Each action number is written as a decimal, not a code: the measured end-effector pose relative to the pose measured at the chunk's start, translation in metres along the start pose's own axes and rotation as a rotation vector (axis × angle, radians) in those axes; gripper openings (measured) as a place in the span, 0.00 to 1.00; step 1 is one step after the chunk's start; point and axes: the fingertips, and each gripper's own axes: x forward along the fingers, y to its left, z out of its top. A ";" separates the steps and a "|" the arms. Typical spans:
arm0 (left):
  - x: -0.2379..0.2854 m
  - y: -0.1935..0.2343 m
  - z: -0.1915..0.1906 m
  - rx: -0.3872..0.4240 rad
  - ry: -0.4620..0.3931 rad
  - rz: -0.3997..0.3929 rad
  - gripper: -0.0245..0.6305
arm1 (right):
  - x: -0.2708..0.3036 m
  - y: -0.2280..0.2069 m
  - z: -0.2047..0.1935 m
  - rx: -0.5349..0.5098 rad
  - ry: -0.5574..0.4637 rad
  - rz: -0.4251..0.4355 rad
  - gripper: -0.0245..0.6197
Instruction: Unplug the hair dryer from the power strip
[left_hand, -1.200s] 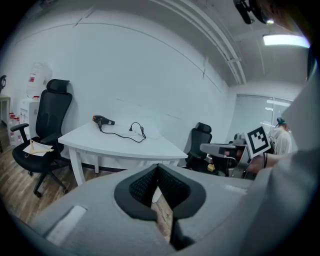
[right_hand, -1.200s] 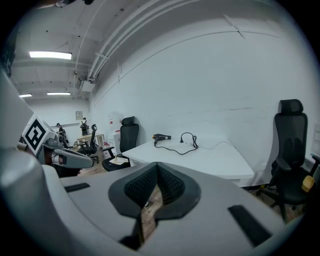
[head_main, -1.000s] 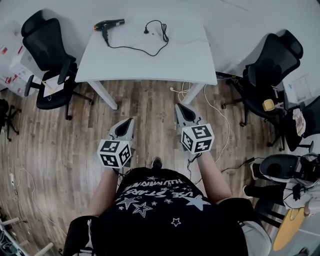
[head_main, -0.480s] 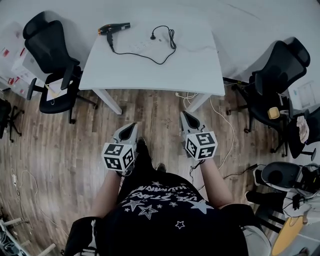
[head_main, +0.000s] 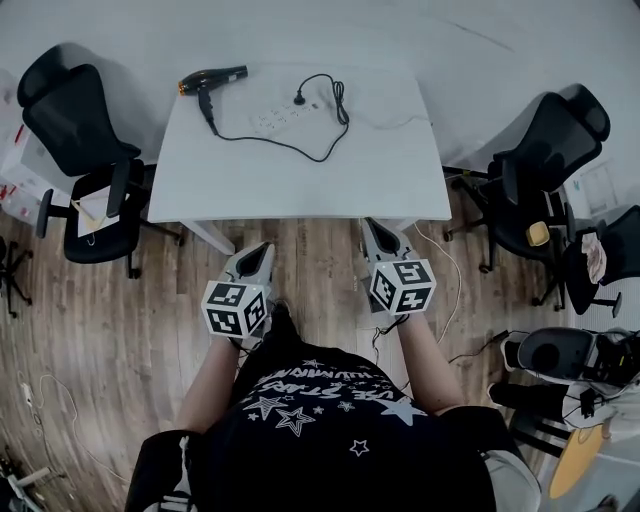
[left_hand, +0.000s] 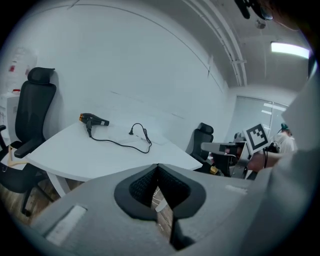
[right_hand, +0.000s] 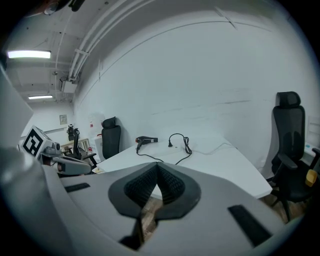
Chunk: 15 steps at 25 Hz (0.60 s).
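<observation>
Plug (head_main: 298, 99) at power strip (head_main: 283, 116): whether seated is too small to tell; table (head_main: 300, 185) legs lie mostly hidden beneath its top.

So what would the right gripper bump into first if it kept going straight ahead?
Probably the near edge of the white table. The right gripper sits close to it, though it tilts down and might slip just under.

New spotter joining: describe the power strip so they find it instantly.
Look at the white table ahead of the person. Near its far edge, right of the black hair dryer, lies the power strip: white on white, marked by the black plug standing on it.
</observation>
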 end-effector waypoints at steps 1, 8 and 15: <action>0.003 0.008 0.004 -0.003 0.000 -0.001 0.05 | 0.010 0.004 0.004 -0.004 -0.001 0.003 0.05; 0.014 0.068 0.028 -0.029 -0.008 -0.001 0.05 | 0.064 0.023 0.023 -0.034 0.011 -0.004 0.05; 0.023 0.104 0.043 -0.015 -0.008 -0.028 0.05 | 0.092 0.028 0.030 -0.034 0.016 -0.046 0.05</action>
